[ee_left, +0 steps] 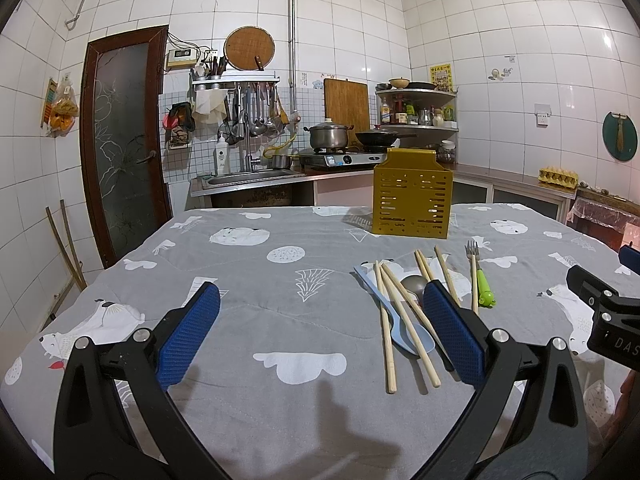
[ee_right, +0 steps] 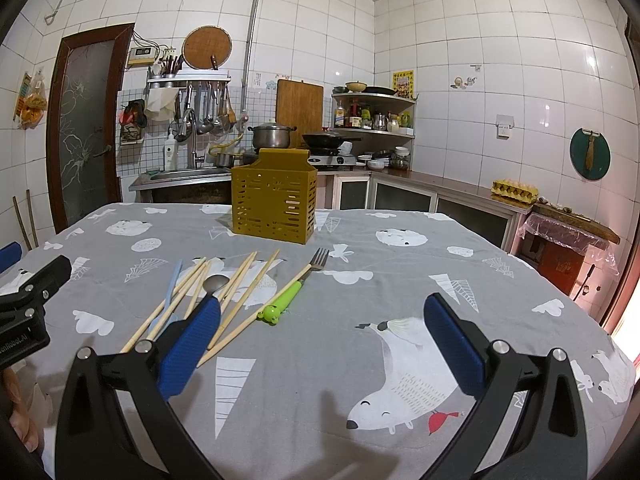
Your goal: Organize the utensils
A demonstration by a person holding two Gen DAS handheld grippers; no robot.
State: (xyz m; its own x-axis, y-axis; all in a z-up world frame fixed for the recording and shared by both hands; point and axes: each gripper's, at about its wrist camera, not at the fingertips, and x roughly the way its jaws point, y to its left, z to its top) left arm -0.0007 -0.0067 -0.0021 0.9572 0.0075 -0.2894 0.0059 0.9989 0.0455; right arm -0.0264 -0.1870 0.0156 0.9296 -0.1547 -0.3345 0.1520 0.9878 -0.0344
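A slotted mustard-yellow utensil holder [ee_left: 412, 200] [ee_right: 274, 204] stands upright at the far side of the table. In front of it lie several wooden chopsticks [ee_left: 388, 320] [ee_right: 240, 280], a light blue spoon [ee_left: 394, 316] [ee_right: 173, 286], a metal spoon [ee_left: 414, 285] [ee_right: 215, 283] and a fork with a green frog handle [ee_left: 482, 280] [ee_right: 294, 290]. My left gripper [ee_left: 322, 300] is open above the cloth, left of the pile; its right finger covers part of the pile. My right gripper [ee_right: 322, 312] is open, right of the pile, with its left finger over the chopsticks.
A grey cloth with white bear prints [ee_left: 280, 280] [ee_right: 400, 280] covers the table. Behind it run a sink [ee_left: 248, 178], a stove with a pot [ee_left: 328, 136] and a wok, and a counter with an egg carton [ee_right: 514, 190]. A dark door [ee_left: 124, 140] stands at the left.
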